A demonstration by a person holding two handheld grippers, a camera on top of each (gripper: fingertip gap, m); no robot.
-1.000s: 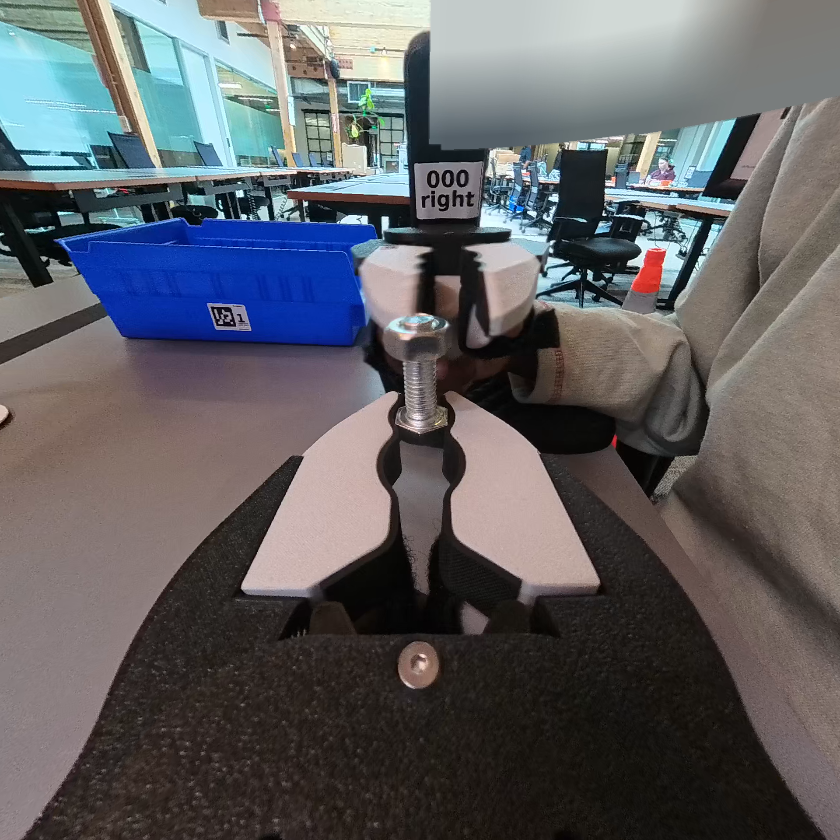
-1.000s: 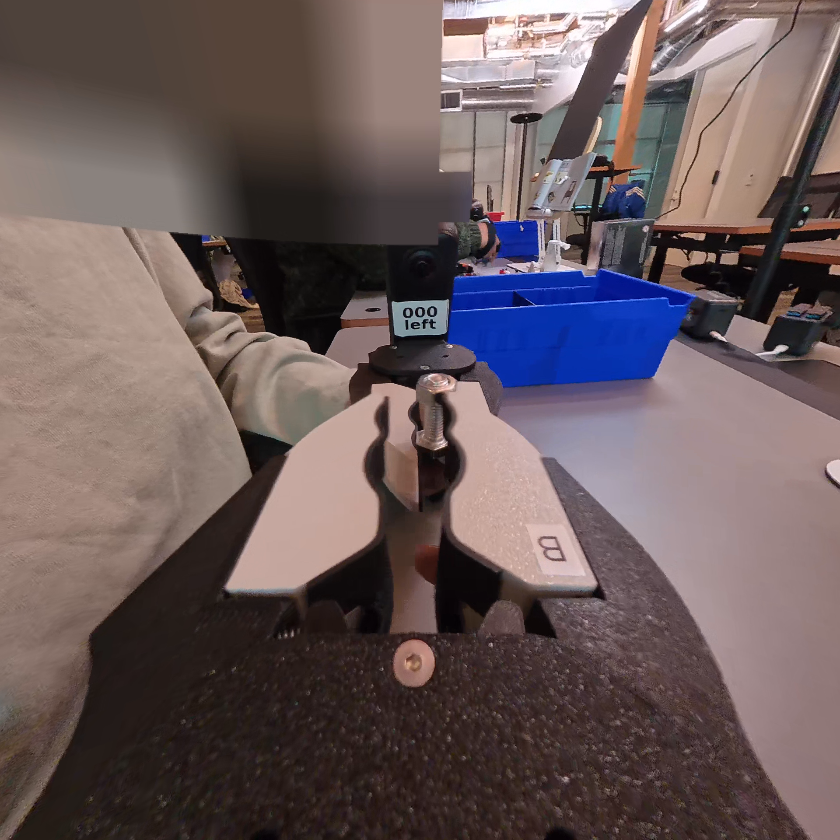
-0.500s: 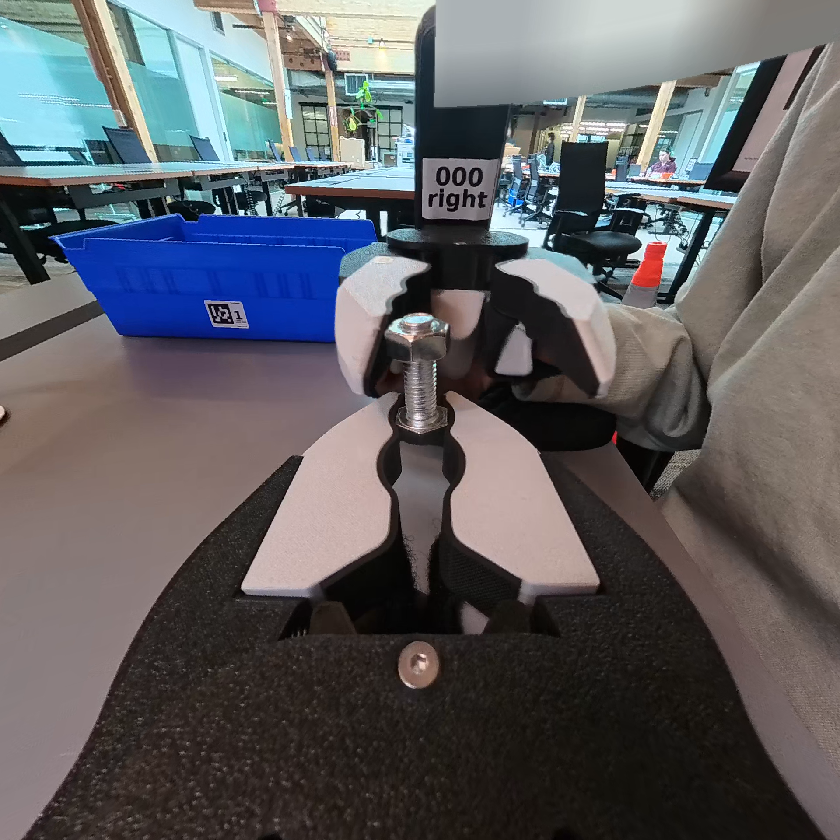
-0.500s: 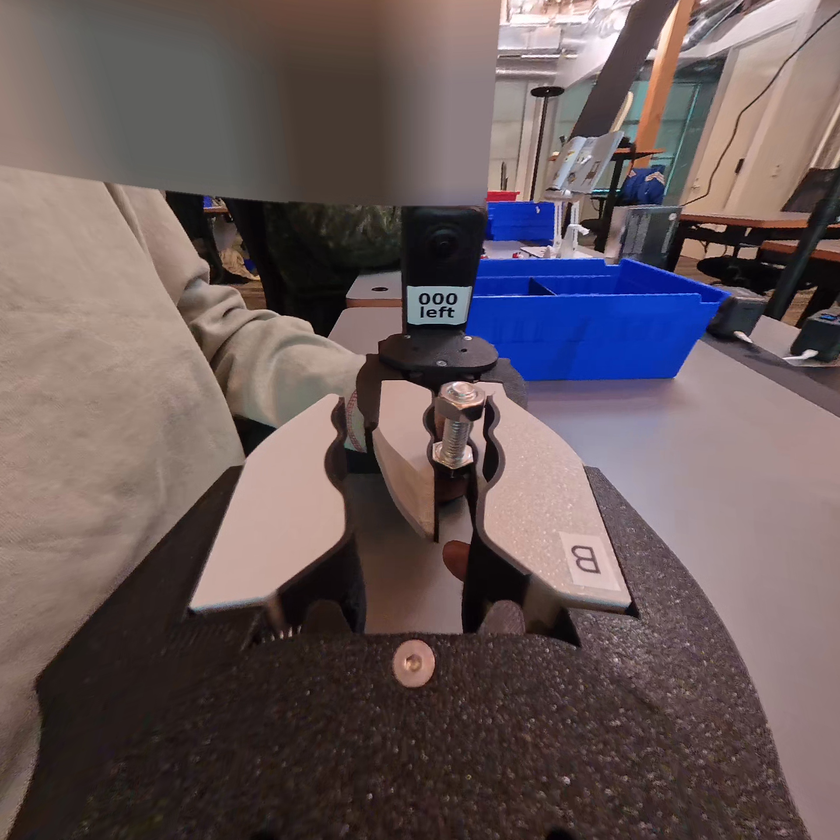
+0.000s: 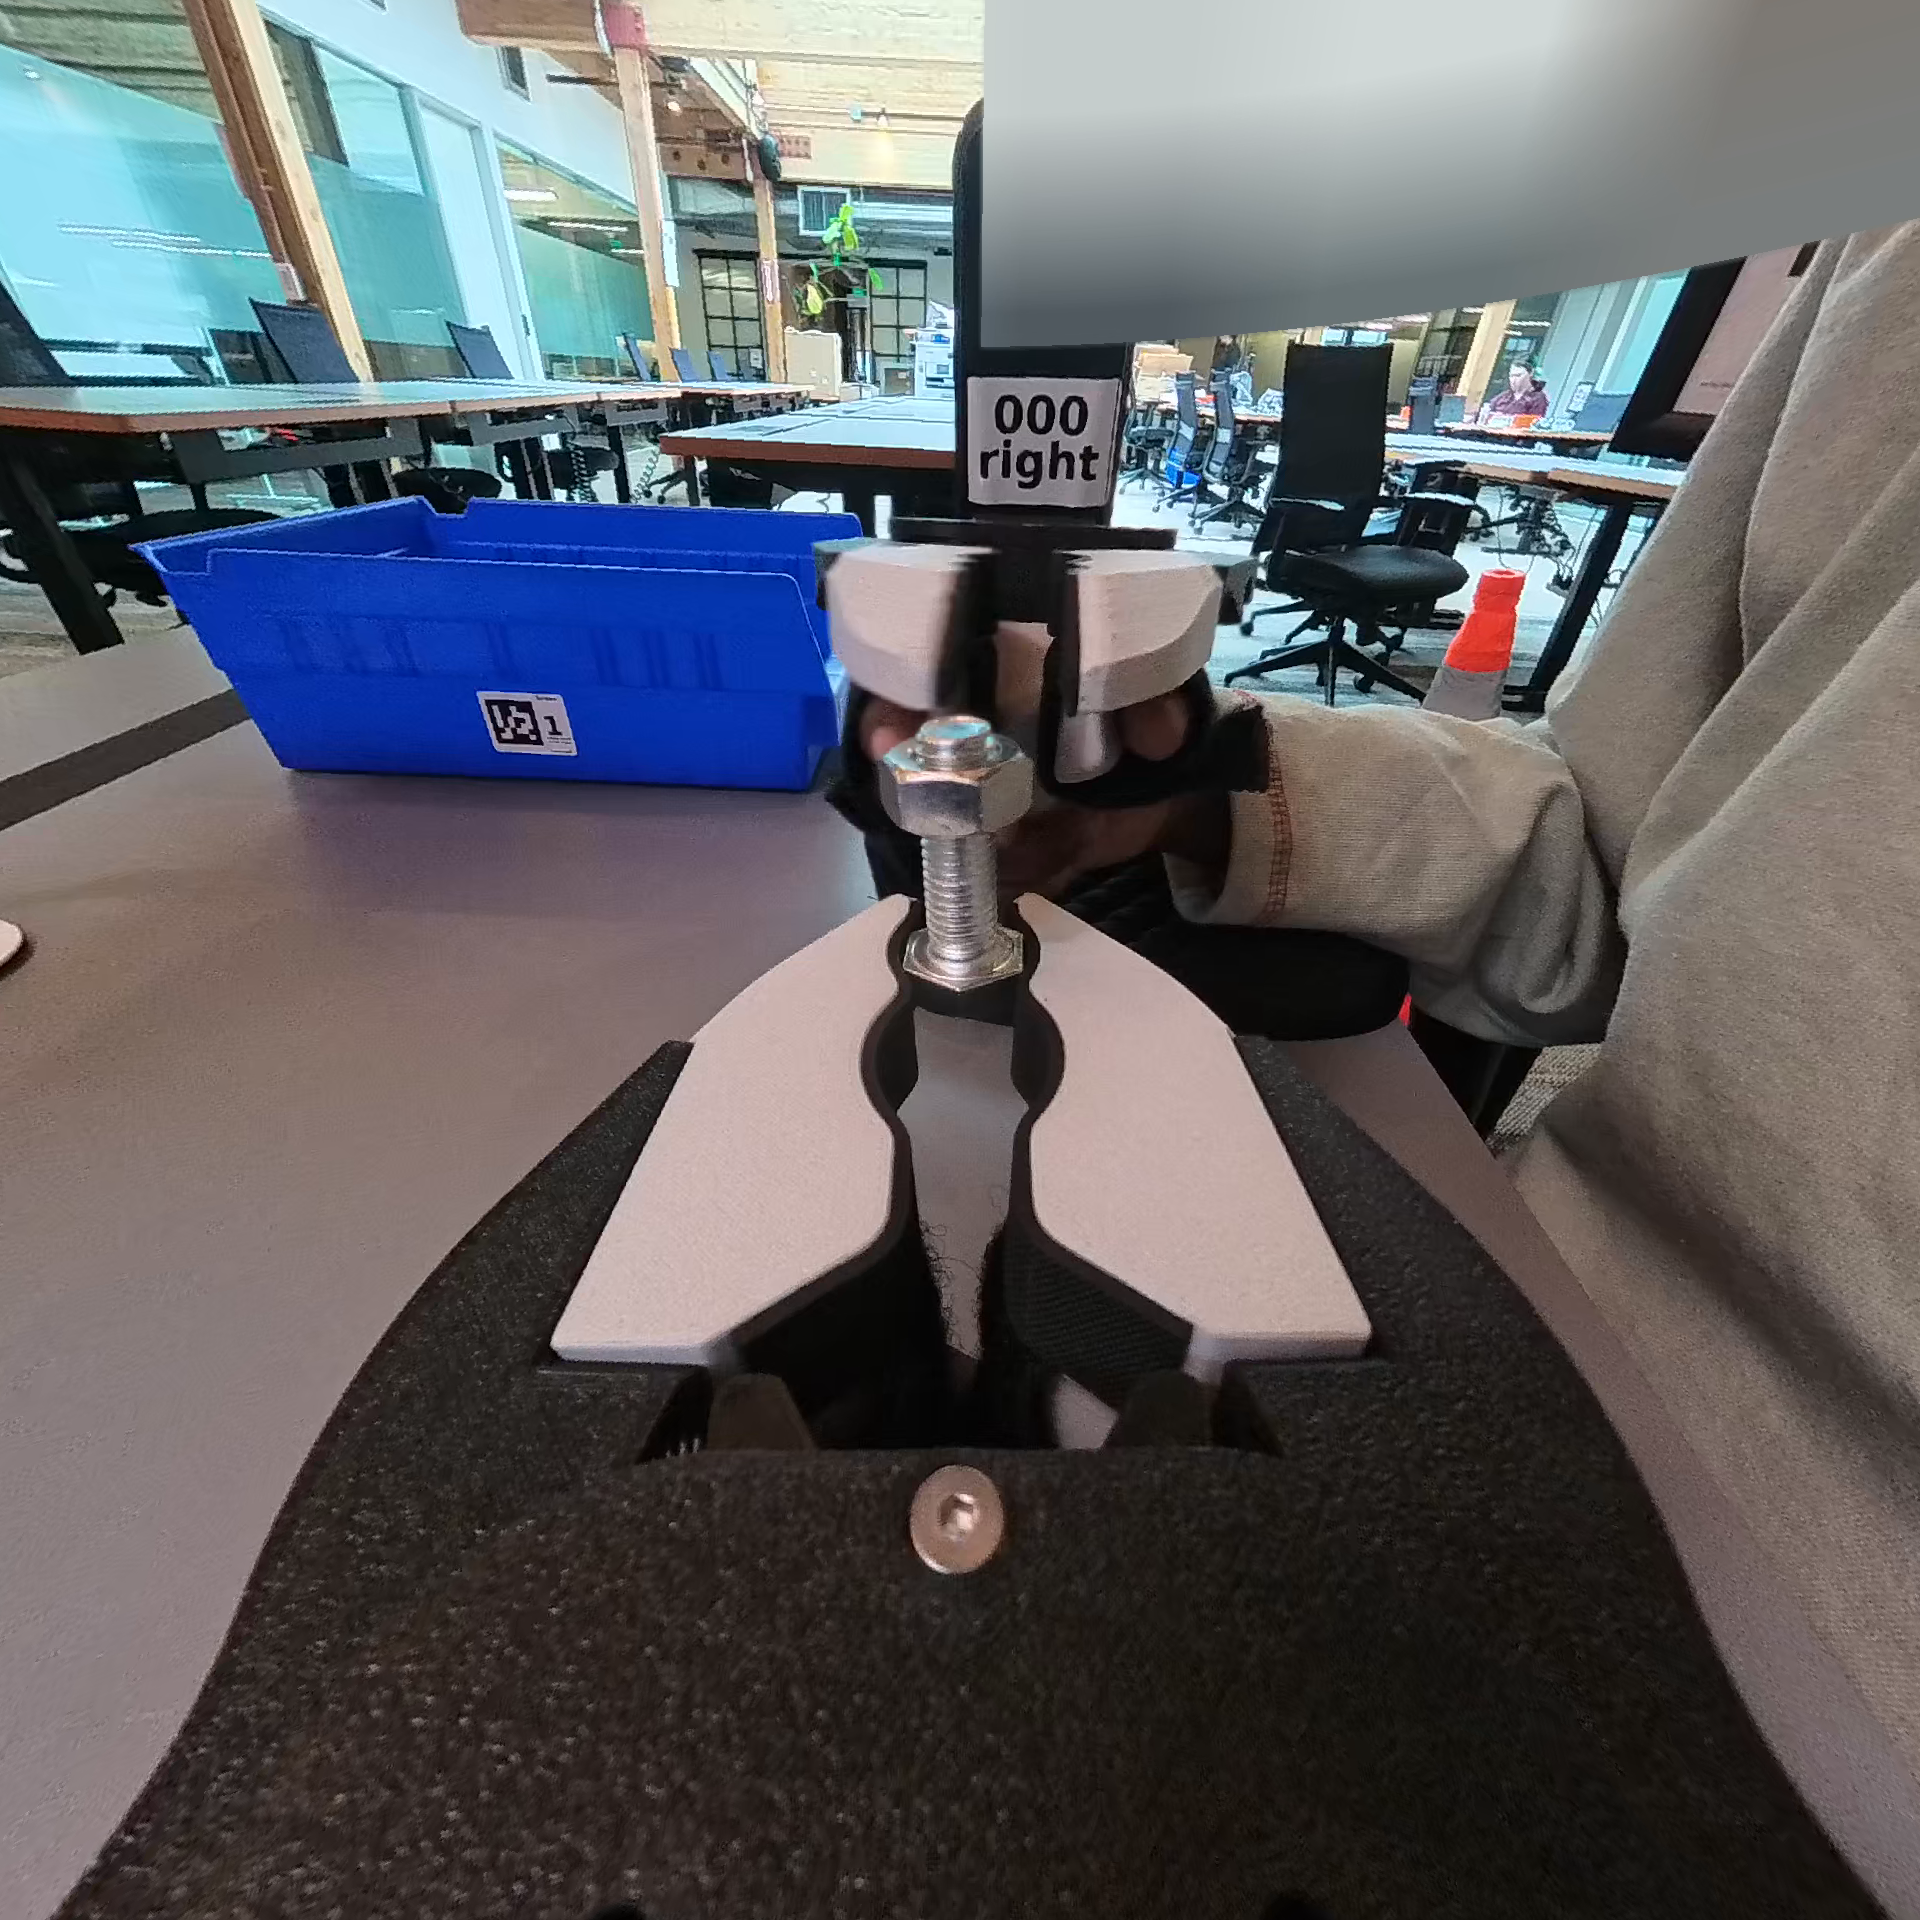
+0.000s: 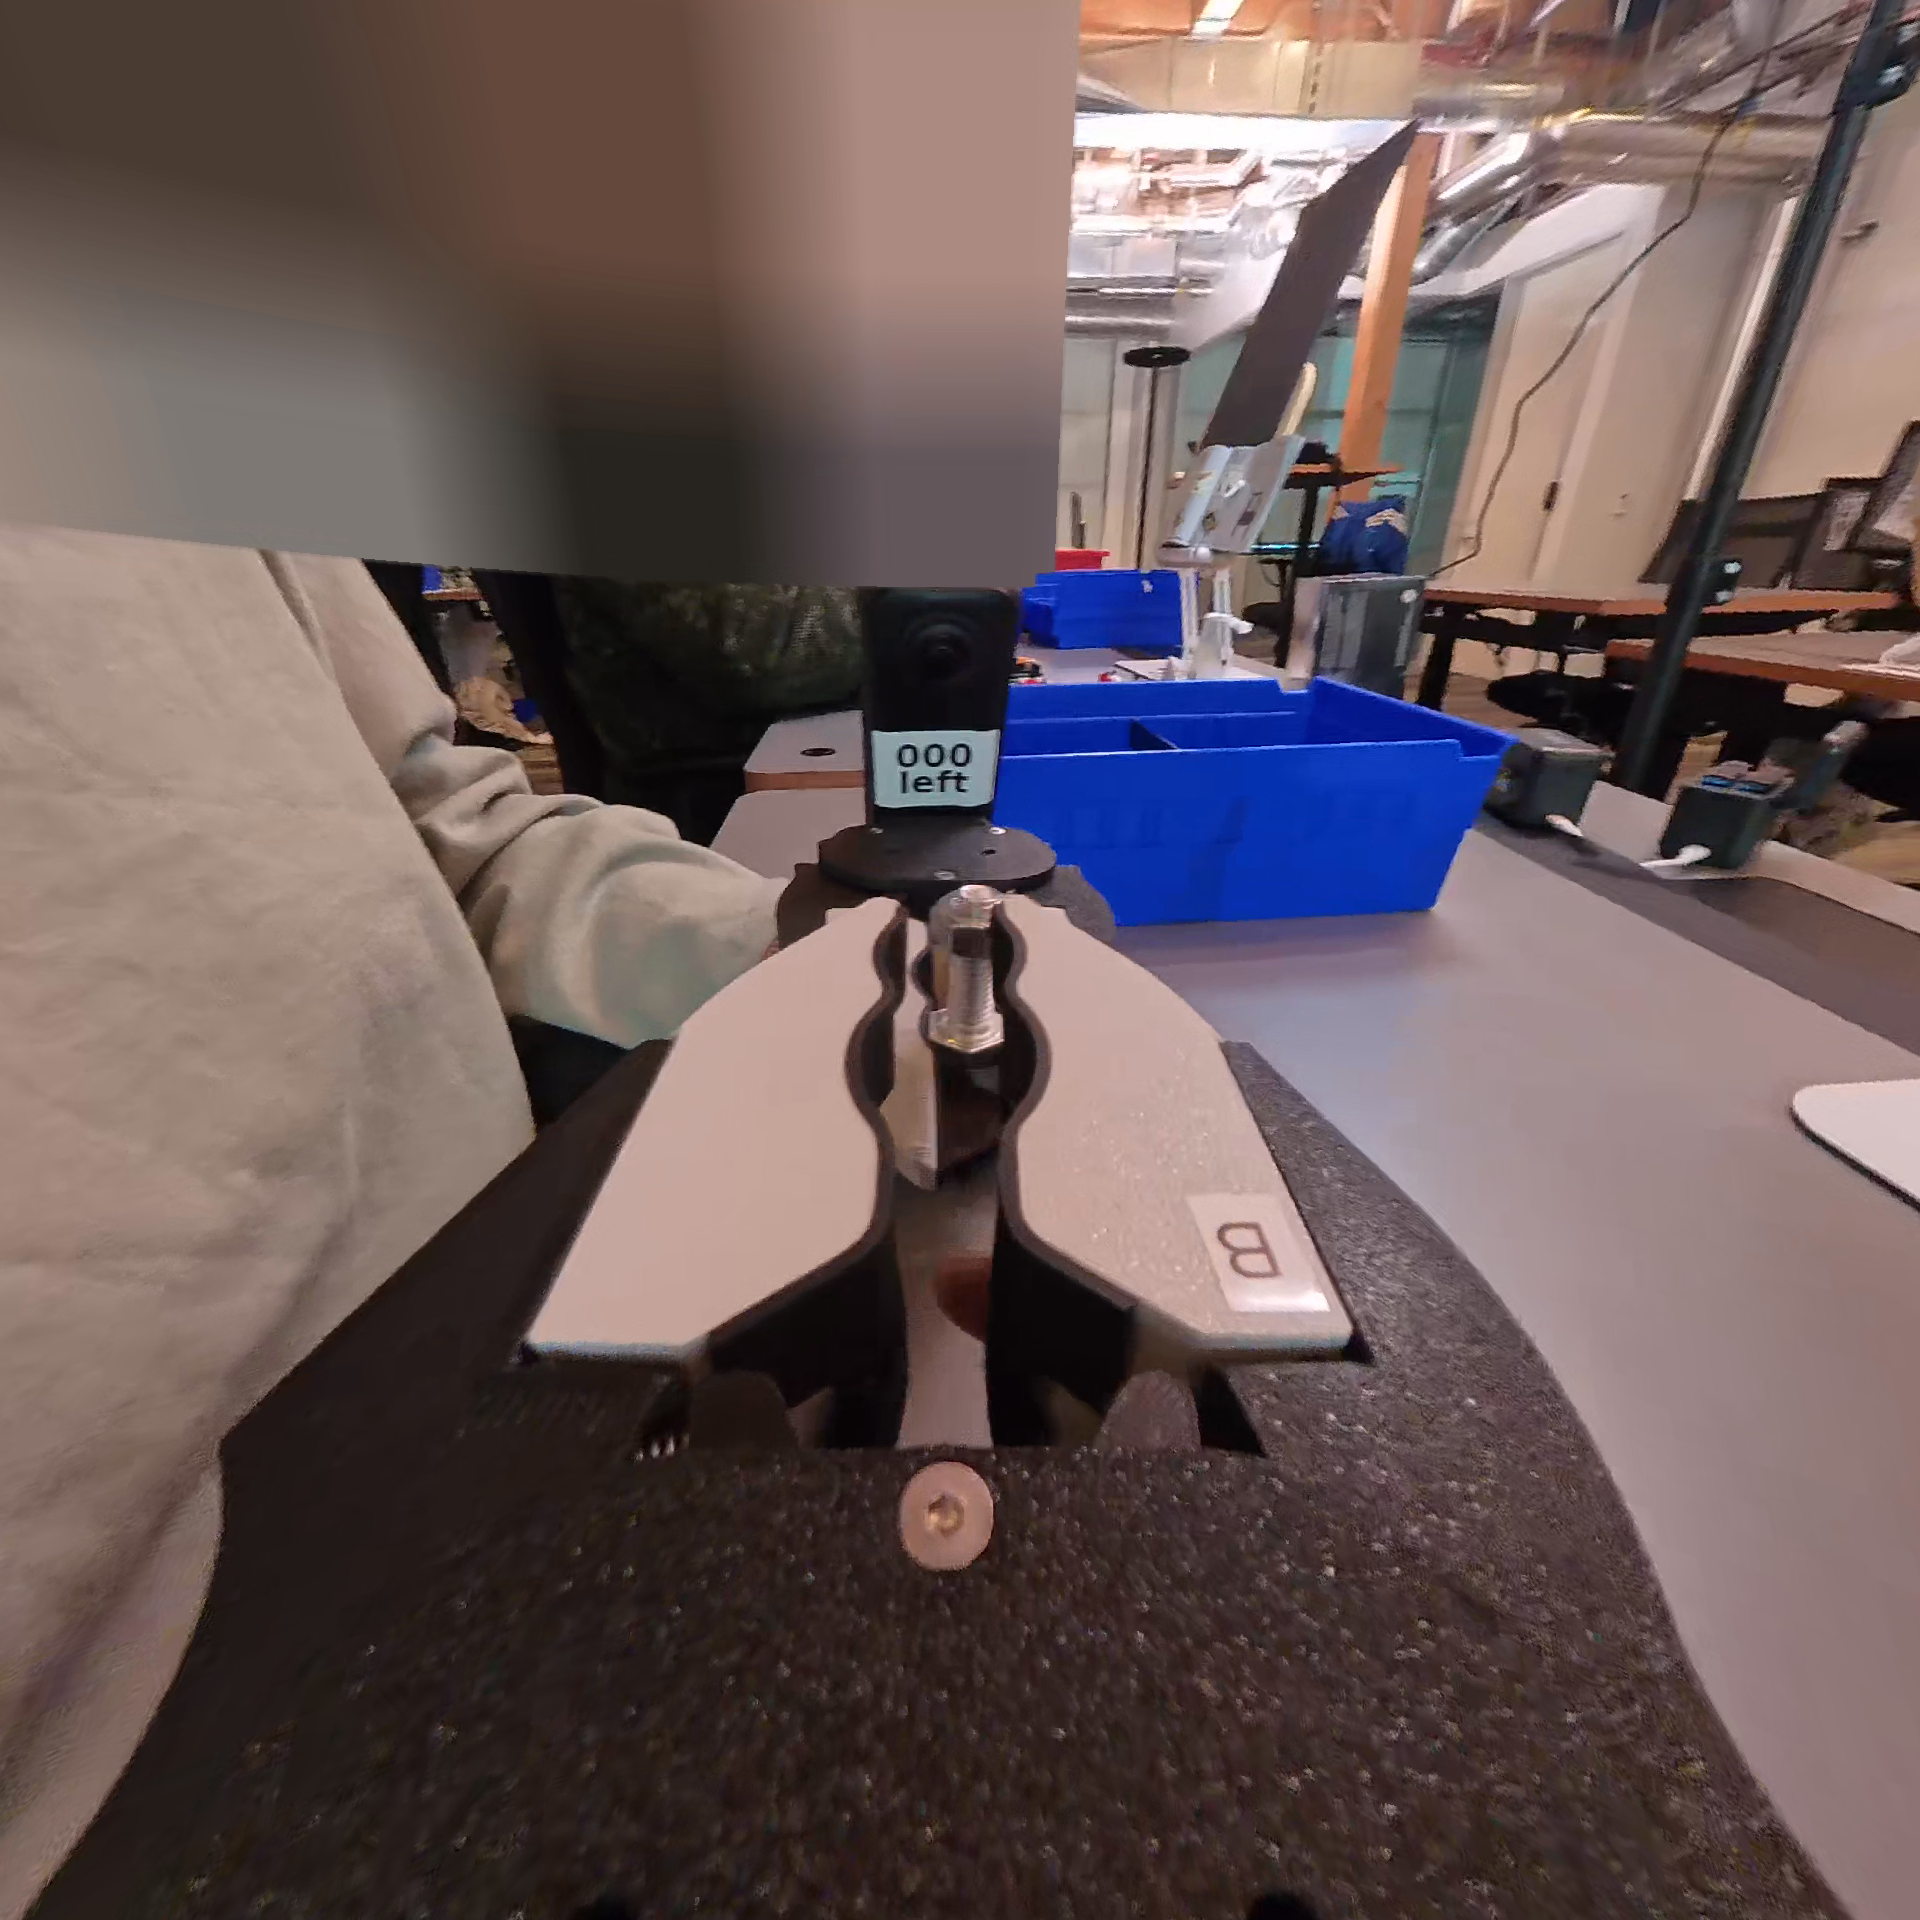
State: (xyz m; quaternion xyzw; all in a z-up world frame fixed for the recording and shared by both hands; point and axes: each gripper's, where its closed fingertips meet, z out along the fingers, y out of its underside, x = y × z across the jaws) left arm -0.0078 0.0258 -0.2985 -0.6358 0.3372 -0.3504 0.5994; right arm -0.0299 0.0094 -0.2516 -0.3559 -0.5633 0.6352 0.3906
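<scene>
My left gripper (image 5: 963, 914) is shut on the hex head of a silver bolt (image 5: 958, 883). The bolt stands upright with a silver nut (image 5: 956, 784) near its top end. My right gripper (image 5: 1023, 644) faces it from above and behind the nut. Its fingers stand a narrow gap apart with nothing between them, and both sides of the nut are free. In the right wrist view the bolt (image 6: 961, 987) and the blurred nut (image 6: 961, 920) show through the gap at the right gripper's (image 6: 963, 909) tips. A left finger (image 6: 914, 1143) lies beneath.
A blue bin (image 5: 520, 644) stands on the grey table (image 5: 364, 987) behind the grippers and also shows in the right wrist view (image 6: 1247, 831). A person's grey sleeve (image 5: 1403, 852) is at the right. Black power bricks (image 6: 1725, 821) and a white flat object (image 6: 1860, 1143) lie at the table's right.
The right gripper's fingers spread wide beside the nut, then drew close again higher up, without taking it. The left gripper kept its hold on the bolt head.
</scene>
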